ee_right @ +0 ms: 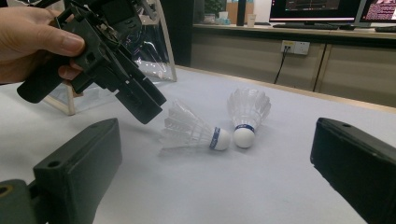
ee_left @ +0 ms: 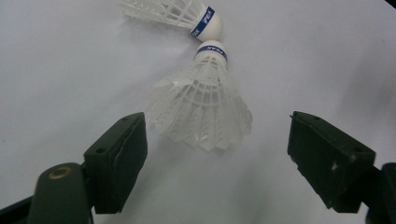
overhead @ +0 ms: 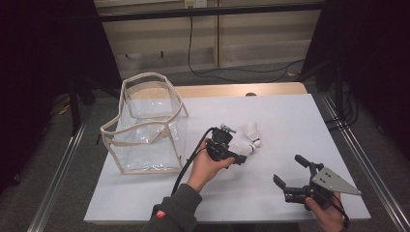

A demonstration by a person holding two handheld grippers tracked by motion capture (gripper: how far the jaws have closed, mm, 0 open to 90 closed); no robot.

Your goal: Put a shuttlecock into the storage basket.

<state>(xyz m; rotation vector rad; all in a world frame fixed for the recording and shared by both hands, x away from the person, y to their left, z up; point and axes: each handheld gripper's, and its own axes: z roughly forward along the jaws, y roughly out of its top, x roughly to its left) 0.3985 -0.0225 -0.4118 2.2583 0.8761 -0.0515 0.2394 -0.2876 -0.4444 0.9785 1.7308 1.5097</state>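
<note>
Just ahead of the left hand-held gripper [ee_left: 215,154], jaws wide and empty, the nearer shuttlecock [ee_left: 203,105] lay on the desk [ee_left: 70,70], skirt toward it, cork pointing away.

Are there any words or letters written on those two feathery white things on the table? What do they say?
"PEAK", as best I can read it upside down, on the blue band of the near shuttlecock.
"PEAK" again, I think, on the blue band of the far shuttlecock.
The same bands in the right gripper view: too small to read.
The computer screens at the back: too blurred to read.
</note>
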